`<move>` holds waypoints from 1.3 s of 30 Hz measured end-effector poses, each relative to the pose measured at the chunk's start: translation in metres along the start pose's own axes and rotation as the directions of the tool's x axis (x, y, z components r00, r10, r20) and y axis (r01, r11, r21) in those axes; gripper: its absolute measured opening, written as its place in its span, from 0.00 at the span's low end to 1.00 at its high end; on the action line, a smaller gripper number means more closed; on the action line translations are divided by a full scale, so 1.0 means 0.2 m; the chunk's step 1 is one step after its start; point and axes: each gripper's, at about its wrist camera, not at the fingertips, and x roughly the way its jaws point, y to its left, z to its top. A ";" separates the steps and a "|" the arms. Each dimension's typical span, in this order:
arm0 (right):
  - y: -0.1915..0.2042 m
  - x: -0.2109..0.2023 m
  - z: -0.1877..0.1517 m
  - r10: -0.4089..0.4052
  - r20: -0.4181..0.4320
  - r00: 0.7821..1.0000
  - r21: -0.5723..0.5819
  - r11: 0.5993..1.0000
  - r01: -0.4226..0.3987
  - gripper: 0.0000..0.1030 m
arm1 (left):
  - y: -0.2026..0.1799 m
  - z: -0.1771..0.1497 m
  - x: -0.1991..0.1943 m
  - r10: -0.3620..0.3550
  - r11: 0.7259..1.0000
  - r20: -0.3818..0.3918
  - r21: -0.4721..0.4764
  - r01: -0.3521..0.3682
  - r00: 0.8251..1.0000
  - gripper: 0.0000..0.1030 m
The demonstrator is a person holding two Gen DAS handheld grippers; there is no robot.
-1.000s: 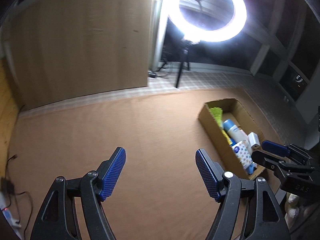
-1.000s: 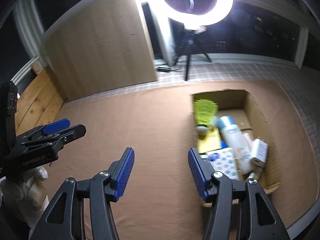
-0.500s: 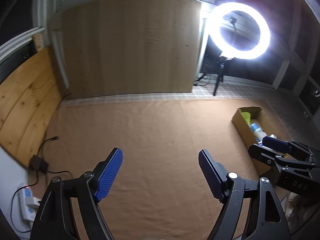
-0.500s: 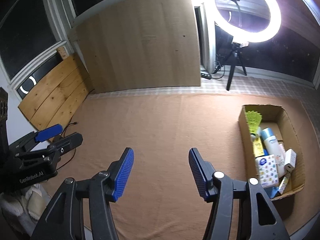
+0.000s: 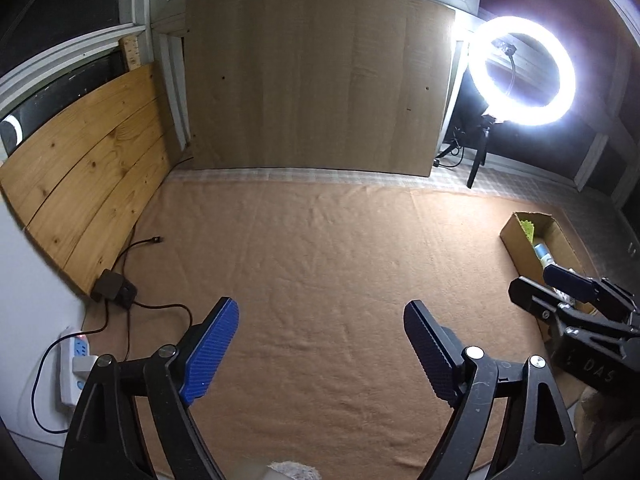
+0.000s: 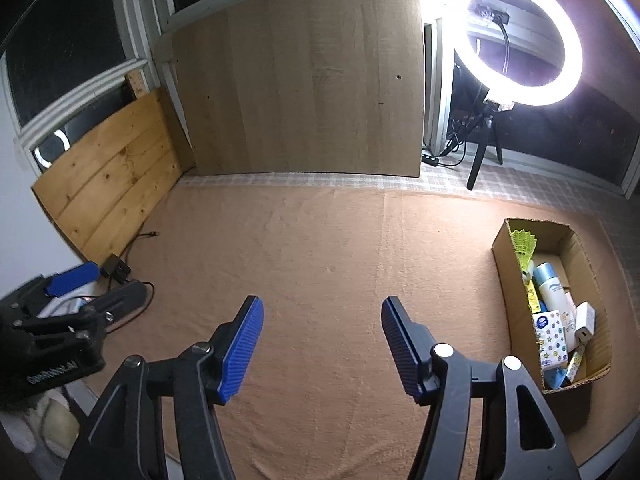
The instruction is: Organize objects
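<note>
- With nothing between their blue pads, the left gripper (image 5: 320, 344) and the right gripper (image 6: 320, 340) both stand spread, and the jaws of each are opening wider; neither carries anything.
- Both hang over bare brown cloth (image 6: 320, 248) that covers the counter. No loose object shows on the cloth in either view.
- Cardboard box (image 6: 514, 292) sits at the right edge of the cloth, well apart from the right gripper and farther from the left one.
- Box contents, right wrist view: yellow-green shuttlecock (image 6: 524, 242) at the far end, white bottle (image 6: 554, 294) with a blue cap beside it, patterned tissue pack (image 6: 552, 338) nearer the camera, white charger (image 6: 584, 320) along the right wall. Other small items underneath are too crowded to tell.
- Judgement: sorting looks done or nearly so, as everything visible is already in the box; the step in hand seems to be pulling clear with empty grippers, or searching for leftovers.
- To do it well: keep the jaws wide, stay above the cloth so it does not snag or wrinkle, and check the near edge, which the gripper frames hide.
- Left side: a dark adapter (image 5: 114, 286) with a cable and a white power strip (image 5: 74, 364) lie at the cloth's edge; keep the left gripper off them.
- Ring light (image 6: 516, 38) stands at the far right, out of the working area.
</note>
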 end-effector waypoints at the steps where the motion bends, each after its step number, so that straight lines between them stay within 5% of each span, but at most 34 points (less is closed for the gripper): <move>1: 0.01 0.00 0.00 -0.007 0.001 1.000 -0.003 1.000 0.007 0.56 | 0.01 0.00 0.00 0.002 1.000 0.001 -0.002 -0.002 1.000 0.86; 39: -0.05 0.05 -0.02 -0.049 -0.014 0.999 0.036 0.998 0.050 0.57 | -0.04 0.04 0.08 0.003 1.000 -0.025 0.026 -0.003 1.000 0.94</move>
